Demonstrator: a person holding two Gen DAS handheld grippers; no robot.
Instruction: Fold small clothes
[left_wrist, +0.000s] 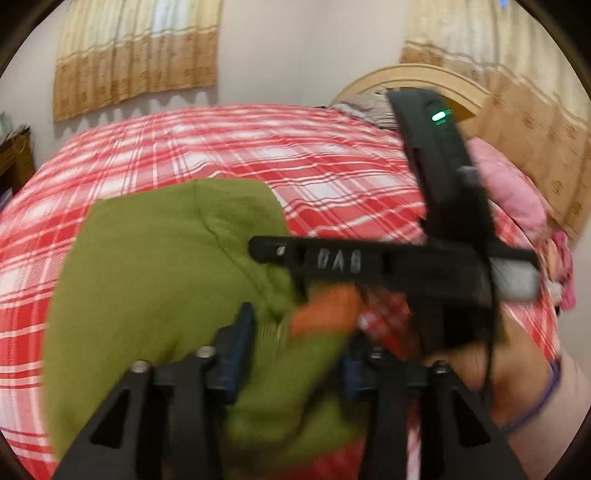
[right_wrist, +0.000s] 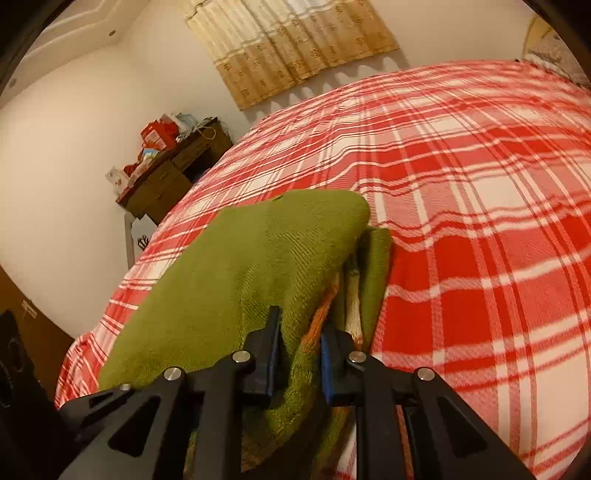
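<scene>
A green knit garment (left_wrist: 155, 258) with orange and white trim lies folded over on the red-and-white plaid bed cover (left_wrist: 258, 147). In the blurred left wrist view, my left gripper (left_wrist: 295, 347) stands open, its blue pads apart, with a bunch of the green cloth and an orange part (left_wrist: 325, 310) loosely between them. The right gripper's black body (left_wrist: 369, 258) crosses just beyond it, held by a hand (left_wrist: 480, 369). In the right wrist view, my right gripper (right_wrist: 300, 354) is shut on the near edge of the green garment (right_wrist: 240, 266), whose orange and white trim (right_wrist: 352, 306) shows in the fold.
The plaid bed cover (right_wrist: 480, 184) stretches far to the right. A pink pile of clothes (left_wrist: 517, 199) lies by the wooden headboard (left_wrist: 406, 77). A cluttered wooden table (right_wrist: 173, 166) stands beside the bed on the left, under a curtained window (right_wrist: 288, 48).
</scene>
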